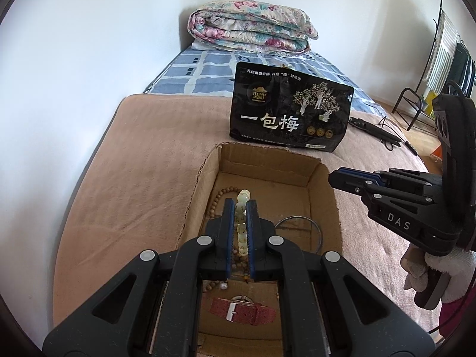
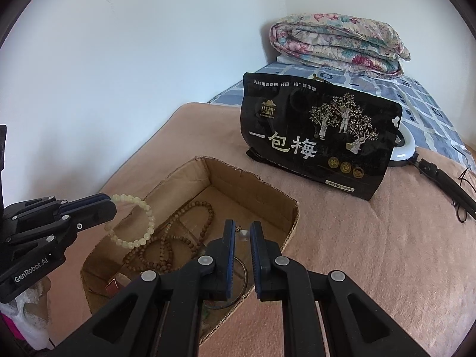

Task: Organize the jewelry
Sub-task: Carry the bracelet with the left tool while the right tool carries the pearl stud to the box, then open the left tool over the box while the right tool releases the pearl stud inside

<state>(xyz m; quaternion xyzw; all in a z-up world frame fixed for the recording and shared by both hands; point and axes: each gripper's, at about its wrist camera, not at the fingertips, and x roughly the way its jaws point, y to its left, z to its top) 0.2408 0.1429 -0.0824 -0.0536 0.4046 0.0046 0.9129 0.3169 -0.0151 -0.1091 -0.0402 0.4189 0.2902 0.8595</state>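
Observation:
An open cardboard box (image 1: 324, 196) (image 2: 279, 205) sits on the tan blanket. My left gripper (image 1: 240, 205) (image 2: 108, 200) is shut on a pale green bead bracelet (image 1: 241, 226) (image 2: 134, 223) and holds it above the box's left side. In the box lie a brown wooden bead necklace (image 2: 172, 238) (image 1: 217, 199), a thin metal bangle (image 1: 300, 223) (image 2: 238, 279), a red-strapped watch (image 1: 242, 311) and a pearl earring (image 2: 244, 233). My right gripper (image 2: 242, 232) (image 1: 336, 175) is slightly open and empty, over the box's right edge.
A black snack pouch (image 1: 290, 110) (image 2: 318, 134) stands just behind the box. A folded floral quilt (image 1: 250, 26) (image 2: 339, 41) lies at the bed's far end by the wall. A ring light with a black stand (image 2: 437, 172) lies to the right.

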